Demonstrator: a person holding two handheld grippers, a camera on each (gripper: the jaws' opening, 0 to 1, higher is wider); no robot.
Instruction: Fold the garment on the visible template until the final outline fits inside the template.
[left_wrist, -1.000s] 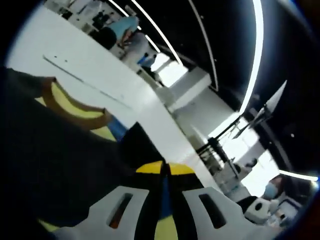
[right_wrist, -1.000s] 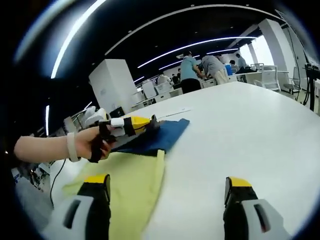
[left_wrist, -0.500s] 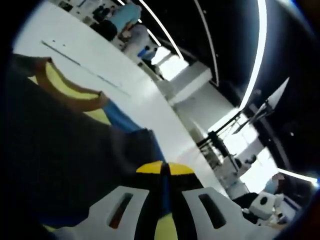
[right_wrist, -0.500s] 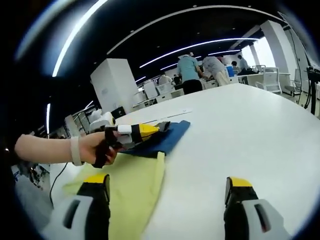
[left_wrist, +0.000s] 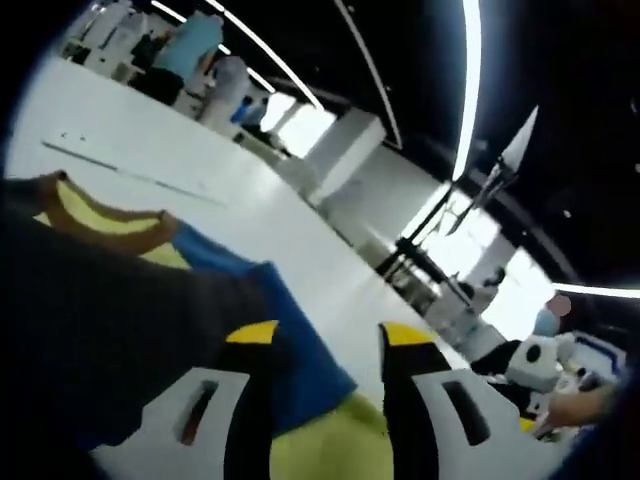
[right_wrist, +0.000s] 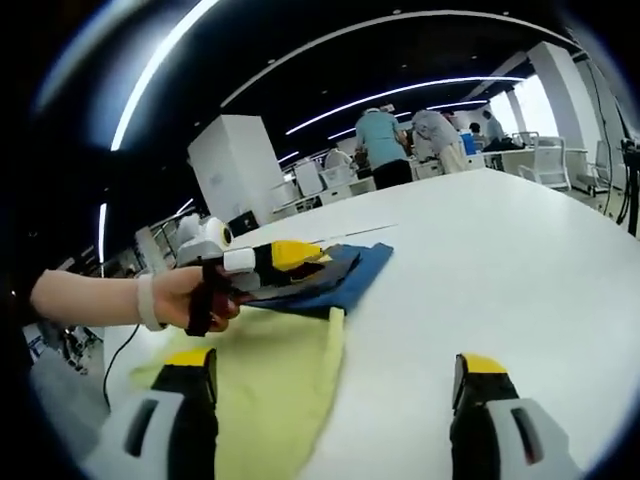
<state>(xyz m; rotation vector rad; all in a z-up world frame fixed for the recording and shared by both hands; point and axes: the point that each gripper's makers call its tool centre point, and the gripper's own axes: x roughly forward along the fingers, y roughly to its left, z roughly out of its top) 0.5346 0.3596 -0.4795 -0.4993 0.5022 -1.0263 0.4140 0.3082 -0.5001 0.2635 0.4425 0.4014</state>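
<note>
Both tongs are shown parted and empty: left gripper (left_wrist: 325, 345) over the blue shirt (right_wrist: 345, 278) on the yellow template (right_wrist: 270, 385), right gripper (right_wrist: 335, 375) apart above the white table (right_wrist: 480, 270). A fold is judged mid-sequence; regrasping is called for next.

My grippers (right_wrist: 330, 400) have pale grey jaws with slotted sides, black pads and yellow tips. My left hand (right_wrist: 190, 297) wears a white wristband (right_wrist: 147, 302).
</note>
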